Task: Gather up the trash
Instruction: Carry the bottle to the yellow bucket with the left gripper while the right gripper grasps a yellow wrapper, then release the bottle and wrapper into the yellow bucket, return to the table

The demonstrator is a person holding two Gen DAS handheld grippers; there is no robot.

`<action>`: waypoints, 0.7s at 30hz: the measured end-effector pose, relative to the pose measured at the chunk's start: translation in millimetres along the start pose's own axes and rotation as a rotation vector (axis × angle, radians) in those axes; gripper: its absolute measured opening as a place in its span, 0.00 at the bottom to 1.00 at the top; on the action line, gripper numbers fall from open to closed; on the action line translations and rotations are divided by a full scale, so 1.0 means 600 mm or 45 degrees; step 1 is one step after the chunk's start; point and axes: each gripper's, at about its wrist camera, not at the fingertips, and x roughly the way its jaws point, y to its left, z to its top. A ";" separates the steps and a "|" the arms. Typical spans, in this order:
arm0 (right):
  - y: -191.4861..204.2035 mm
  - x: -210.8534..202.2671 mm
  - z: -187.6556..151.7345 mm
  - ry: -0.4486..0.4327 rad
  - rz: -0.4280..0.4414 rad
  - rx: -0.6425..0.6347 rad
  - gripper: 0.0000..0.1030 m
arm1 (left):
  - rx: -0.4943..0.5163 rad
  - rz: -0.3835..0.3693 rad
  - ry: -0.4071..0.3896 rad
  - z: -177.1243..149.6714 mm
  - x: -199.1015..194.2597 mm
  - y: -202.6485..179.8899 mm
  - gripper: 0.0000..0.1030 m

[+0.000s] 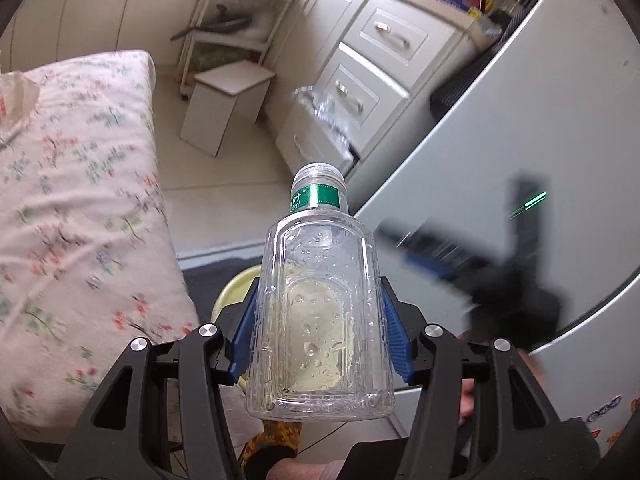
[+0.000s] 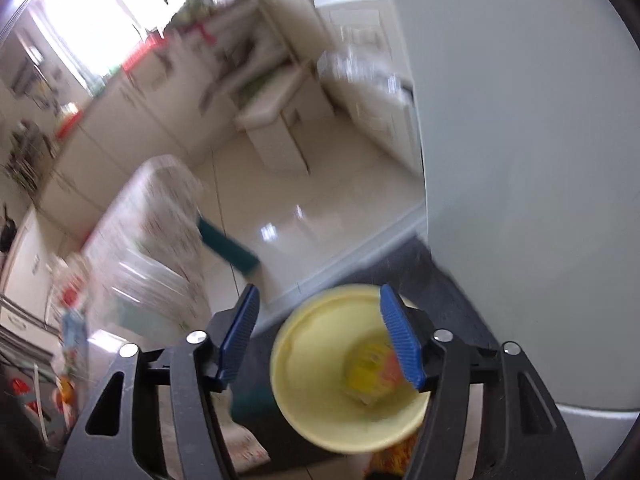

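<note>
In the left wrist view, a clear plastic bottle (image 1: 320,300) with a green neck label and a silver cap is held neck forward. My left gripper (image 1: 320,332) is shut on its body, the blue pads (image 1: 394,340) pressing both sides. Behind the bottle shows the edge of a yellow bin (image 1: 234,292). In the right wrist view, my right gripper (image 2: 320,328) stands open just above that yellow bin (image 2: 320,432), with nothing between its fingers. A yellow and orange wrapper (image 2: 372,368) lies inside the bin. The right gripper (image 1: 452,256) appears as a dark blur to the right of the bottle.
A floral-covered cushion (image 1: 80,200) fills the left side. A tall white appliance (image 1: 500,140) stands on the right, close to the bin. White drawers (image 1: 360,80) and a small white stool (image 1: 228,100) are further back on the tiled floor. A dark mat (image 1: 208,276) lies under the bin.
</note>
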 end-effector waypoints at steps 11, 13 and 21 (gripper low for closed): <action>0.038 -0.109 0.030 -0.322 0.124 -0.060 0.78 | 0.087 0.180 0.201 -0.046 0.153 -0.033 0.52; 0.039 -0.106 0.033 -0.318 0.143 -0.047 0.78 | 0.090 0.196 0.200 -0.043 0.152 -0.034 0.57; 0.064 -0.120 0.033 -0.348 0.170 -0.088 0.78 | 0.125 0.245 0.056 -0.030 0.053 -0.033 0.71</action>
